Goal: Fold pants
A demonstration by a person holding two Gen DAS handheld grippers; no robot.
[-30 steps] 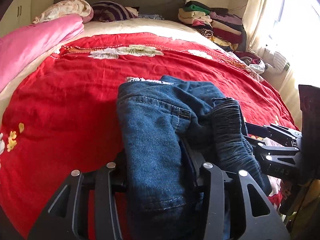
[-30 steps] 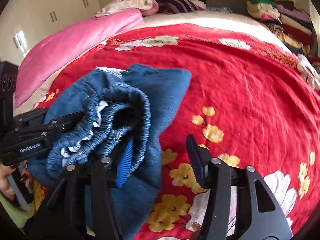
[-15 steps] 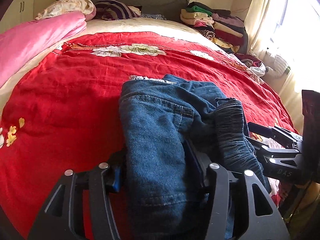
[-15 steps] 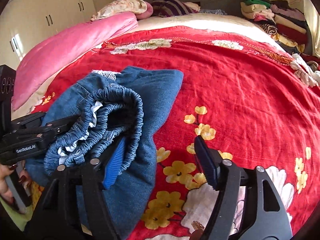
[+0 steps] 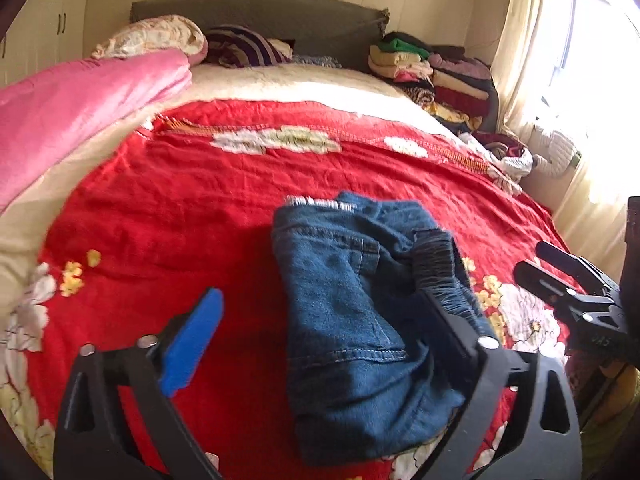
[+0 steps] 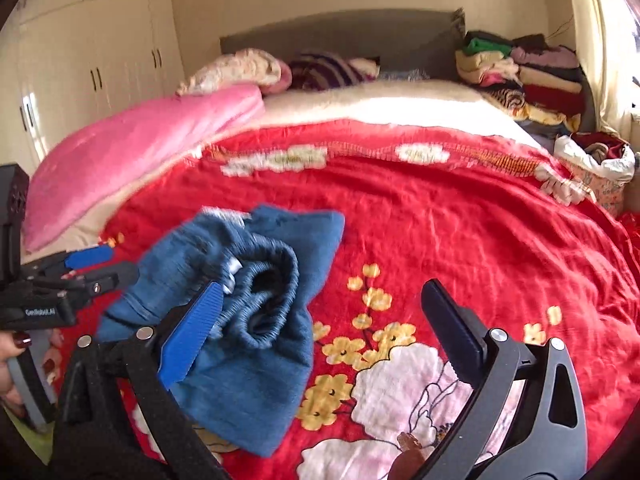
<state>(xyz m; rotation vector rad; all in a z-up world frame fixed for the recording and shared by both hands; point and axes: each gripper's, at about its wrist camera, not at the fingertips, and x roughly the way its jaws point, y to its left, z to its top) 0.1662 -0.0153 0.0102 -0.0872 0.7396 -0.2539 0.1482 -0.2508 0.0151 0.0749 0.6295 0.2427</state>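
The blue denim pants (image 5: 360, 320) lie folded in a compact bundle on the red floral bedspread (image 5: 200, 200), with the elastic waistband on the right side. They also show in the right wrist view (image 6: 248, 320). My left gripper (image 5: 320, 320) is open, its jaws wide apart on either side of the bundle and not gripping it. My right gripper (image 6: 320, 316) is open and empty, its blue pad beside the waistband. Each gripper shows in the other's view, the right one (image 5: 560, 280) and the left one (image 6: 80, 272).
A pink quilt (image 5: 80, 100) lies along the bed's left side. Pillows (image 5: 160, 40) sit by the headboard. A stack of folded clothes (image 5: 432, 68) is at the back right. A curtain and window (image 5: 580, 80) are right. White wardrobes (image 6: 80, 60) stand left.
My left gripper has opened and let go of the pants. Both grippers have drawn back and risen a little. The folded bundle now rests on the bed.
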